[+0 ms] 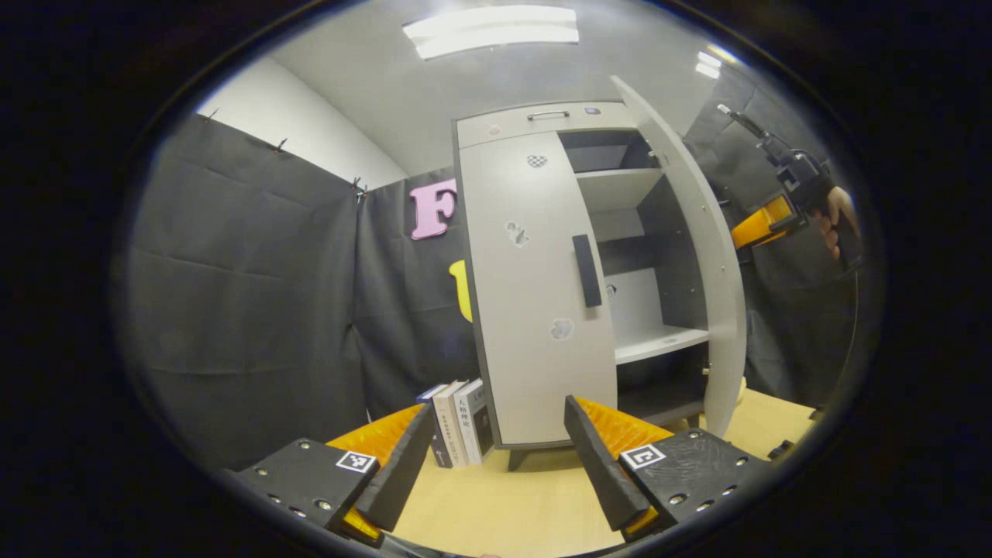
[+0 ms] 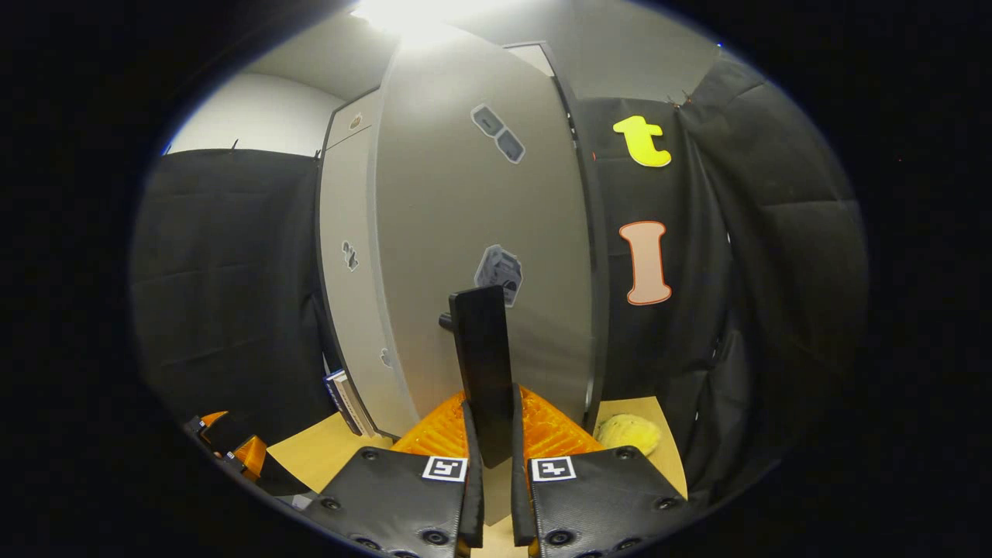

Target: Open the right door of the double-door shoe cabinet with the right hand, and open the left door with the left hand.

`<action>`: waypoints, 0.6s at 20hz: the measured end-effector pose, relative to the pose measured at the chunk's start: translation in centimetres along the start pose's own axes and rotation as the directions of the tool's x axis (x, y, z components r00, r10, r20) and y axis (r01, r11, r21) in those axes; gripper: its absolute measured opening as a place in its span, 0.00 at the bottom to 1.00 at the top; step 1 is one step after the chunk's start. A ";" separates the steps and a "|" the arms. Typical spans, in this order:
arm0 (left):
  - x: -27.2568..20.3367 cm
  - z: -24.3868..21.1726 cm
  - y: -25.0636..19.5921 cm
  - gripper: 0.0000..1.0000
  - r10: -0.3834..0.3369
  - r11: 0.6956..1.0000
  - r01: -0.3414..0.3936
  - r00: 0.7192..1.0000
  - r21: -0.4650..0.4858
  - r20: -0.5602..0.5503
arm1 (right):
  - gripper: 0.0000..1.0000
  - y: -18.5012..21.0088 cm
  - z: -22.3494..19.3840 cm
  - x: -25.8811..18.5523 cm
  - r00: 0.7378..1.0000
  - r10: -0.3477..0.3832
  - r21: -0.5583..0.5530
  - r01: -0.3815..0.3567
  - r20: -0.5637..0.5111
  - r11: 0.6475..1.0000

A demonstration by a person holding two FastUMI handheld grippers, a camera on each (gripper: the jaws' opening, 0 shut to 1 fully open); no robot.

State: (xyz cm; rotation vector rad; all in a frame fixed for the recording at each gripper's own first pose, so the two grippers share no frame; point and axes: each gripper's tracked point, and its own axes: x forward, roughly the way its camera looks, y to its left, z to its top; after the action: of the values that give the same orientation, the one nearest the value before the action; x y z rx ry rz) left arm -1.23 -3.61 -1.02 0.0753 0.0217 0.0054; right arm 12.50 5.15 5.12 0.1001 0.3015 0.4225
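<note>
**Right door swung open, left door shut**

In the left gripper view, the shoe cabinet [image 1: 542, 271] stands on a light wooden surface [image 1: 496, 504] against the black cloth wall. Its right door [image 1: 697, 256] is swung well outward, showing pale shelves [image 1: 659, 341] and dark compartments inside. The left door [image 1: 535, 294] is closed flat, its dark vertical handle [image 1: 587, 270] untouched near the inner edge. Small stickers dot both doors; their markings are too small to read. A drawer with a metal pull [image 1: 548, 115] runs along the top.

The left gripper [image 1: 496, 465] hangs back from the cabinet, its jaws spread wide with nothing between them. A few books [image 1: 461, 422] stand upright just beside the cabinet's left foot; one spine carries printed characters too blurred to read.

In the right gripper view, the right gripper [image 2: 492, 465] has its jaws drawn narrow, both fingers pressing the right door's dark handle [image 2: 484, 372]. A yellow, fuzzy object [image 2: 629, 432] lies on the surface near the door's lower edge. Each finger block bears a square black-and-white marker.
</note>
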 end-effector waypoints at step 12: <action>-0.6 0.5 -4.8 0.98 -0.055 0.998 0.055 0.998 -0.008 -0.002 | 0.11 -7.0 -0.7 -3.1 0.997 -0.071 0.016 0.071 -0.006 0.997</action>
State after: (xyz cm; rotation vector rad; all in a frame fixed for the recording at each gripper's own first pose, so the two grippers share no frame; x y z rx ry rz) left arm -1.84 -8.44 -0.91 0.0666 0.0260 -0.0500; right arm 12.31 -2.51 4.22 0.1043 0.3130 0.3500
